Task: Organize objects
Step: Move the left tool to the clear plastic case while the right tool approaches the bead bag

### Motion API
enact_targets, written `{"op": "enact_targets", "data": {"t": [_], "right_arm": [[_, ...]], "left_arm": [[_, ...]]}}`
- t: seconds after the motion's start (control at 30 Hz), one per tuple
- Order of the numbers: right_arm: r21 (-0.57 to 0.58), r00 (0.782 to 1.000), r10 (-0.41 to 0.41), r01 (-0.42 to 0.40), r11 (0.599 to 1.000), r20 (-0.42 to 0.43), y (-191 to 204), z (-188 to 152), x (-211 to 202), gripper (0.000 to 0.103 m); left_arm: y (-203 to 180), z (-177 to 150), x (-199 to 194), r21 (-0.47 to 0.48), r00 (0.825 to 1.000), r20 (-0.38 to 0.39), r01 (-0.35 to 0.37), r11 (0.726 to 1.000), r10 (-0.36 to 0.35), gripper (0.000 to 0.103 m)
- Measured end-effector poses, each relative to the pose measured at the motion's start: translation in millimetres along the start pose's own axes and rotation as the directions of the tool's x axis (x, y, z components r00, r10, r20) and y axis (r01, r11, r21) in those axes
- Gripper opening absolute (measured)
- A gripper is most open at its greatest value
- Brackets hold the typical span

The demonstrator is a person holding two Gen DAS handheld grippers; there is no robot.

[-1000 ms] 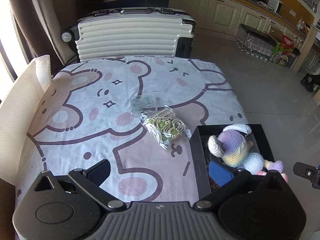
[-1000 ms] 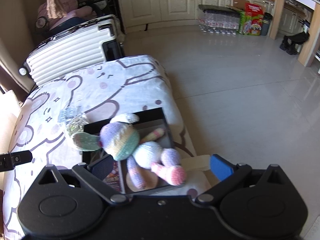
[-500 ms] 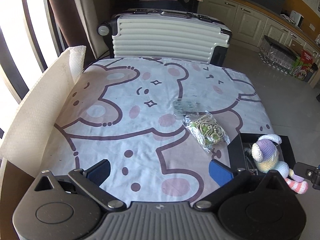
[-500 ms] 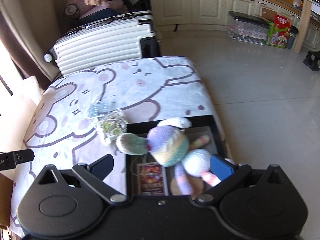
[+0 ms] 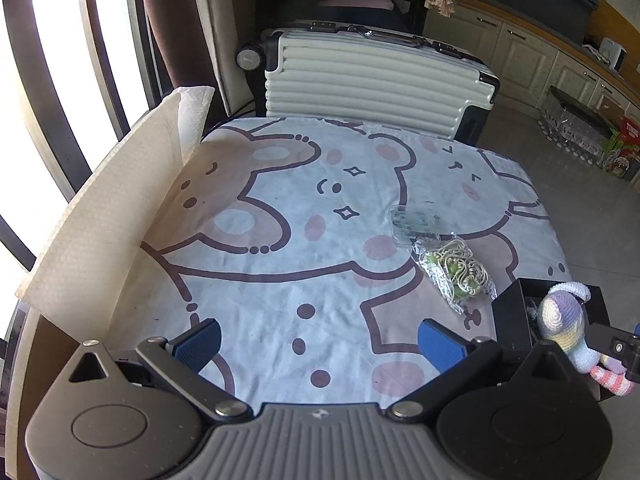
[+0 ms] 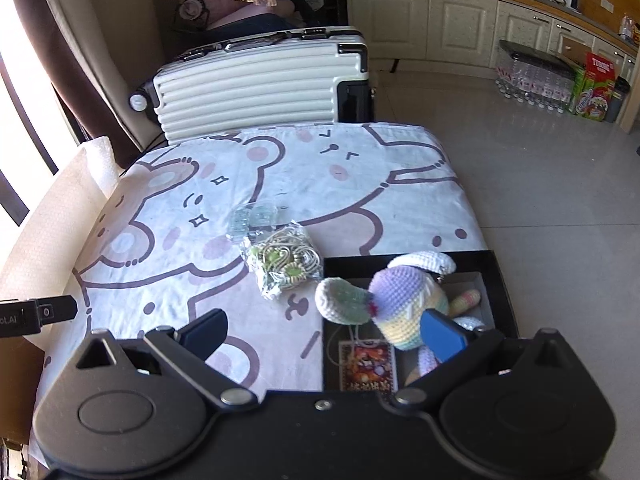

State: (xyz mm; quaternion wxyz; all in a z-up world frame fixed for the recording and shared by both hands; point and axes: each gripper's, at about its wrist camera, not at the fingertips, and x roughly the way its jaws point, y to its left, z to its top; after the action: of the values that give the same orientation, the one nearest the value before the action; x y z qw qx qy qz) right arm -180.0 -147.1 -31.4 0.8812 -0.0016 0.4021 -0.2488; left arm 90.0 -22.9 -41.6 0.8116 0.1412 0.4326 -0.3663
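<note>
**Two grippers spread wide above the bear-print table**

Two open tools hang over the cloth-covered table (image 5: 280, 248), neither holding anything. Furthest left, a white paper sheet (image 5: 108, 216) stands along the table edge. The left gripper (image 5: 320, 342) has its blue pads far apart over bare cloth. Right of centre lies a small clear packet (image 6: 253, 218), touching a clear bag of cord (image 6: 282, 262) just beside the black box (image 6: 498, 280) at the table's near right corner. A crocheted bunny (image 6: 404, 304) lies in that box above a printed card (image 6: 367, 366). The right gripper (image 6: 322, 328), jaws equally wide, straddles the box's left wall, one pad (image 6: 442, 338) in front of the bunny.
</note>
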Motion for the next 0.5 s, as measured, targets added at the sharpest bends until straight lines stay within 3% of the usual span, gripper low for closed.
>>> {"op": "enact_targets", "data": {"t": [0.5], "right_arm": [[0.014, 0.999, 0.001, -0.002, 1.000, 0.046, -1.0, 4.5, 2.0, 0.103]], "left_arm": [[-5.1, 3.3, 3.9, 0.013, 0.999, 0.032, 0.028, 1.000, -0.028, 0.103]]}}
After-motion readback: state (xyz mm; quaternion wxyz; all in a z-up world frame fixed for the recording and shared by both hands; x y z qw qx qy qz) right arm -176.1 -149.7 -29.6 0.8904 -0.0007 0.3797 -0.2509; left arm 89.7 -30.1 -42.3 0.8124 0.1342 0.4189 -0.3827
